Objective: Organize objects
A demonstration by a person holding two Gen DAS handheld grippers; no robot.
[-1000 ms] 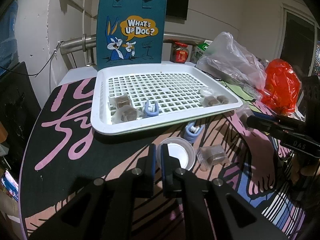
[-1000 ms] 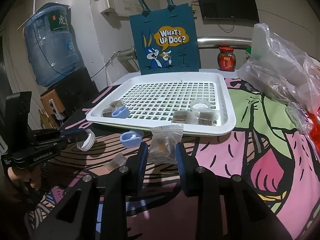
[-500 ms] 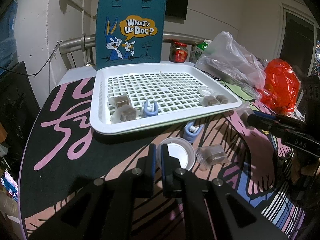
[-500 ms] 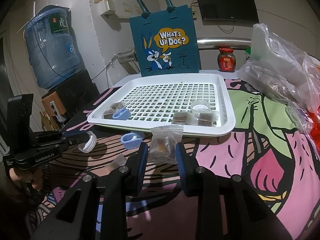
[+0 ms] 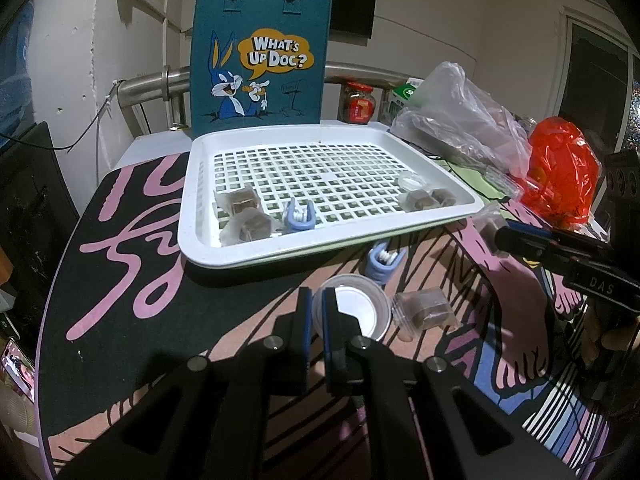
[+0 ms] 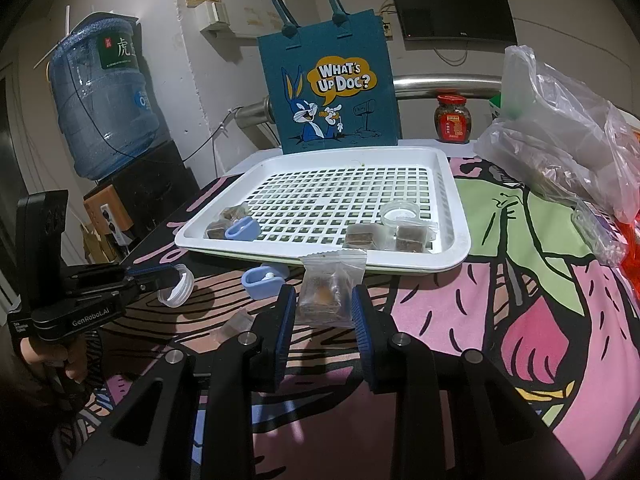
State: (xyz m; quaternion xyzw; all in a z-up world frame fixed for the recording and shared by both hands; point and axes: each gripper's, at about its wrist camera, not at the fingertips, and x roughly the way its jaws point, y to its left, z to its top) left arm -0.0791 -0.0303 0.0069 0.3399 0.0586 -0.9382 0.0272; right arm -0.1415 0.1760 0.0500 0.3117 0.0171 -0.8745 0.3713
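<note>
Left hand-held gripper [image 5: 315, 312] clamped on rim of clear lid [image 5: 352, 311], lifted off surface; right hand-held gripper [image 6: 323, 304] gripped sachet [image 6: 326, 292] before white tray [image 6: 456, 256]; best clear tray rim before release

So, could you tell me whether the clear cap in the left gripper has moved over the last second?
Yes: the clear cap has risen slightly off the cloth, against the blue clip beside it.

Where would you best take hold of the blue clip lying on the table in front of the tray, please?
Grip the blue clip across its two flat outer sides, coming from above. It lies flat on the tablecloth with its open end toward the white tray. Its sides look clear, though the wrapped cube lies nearby.
</note>
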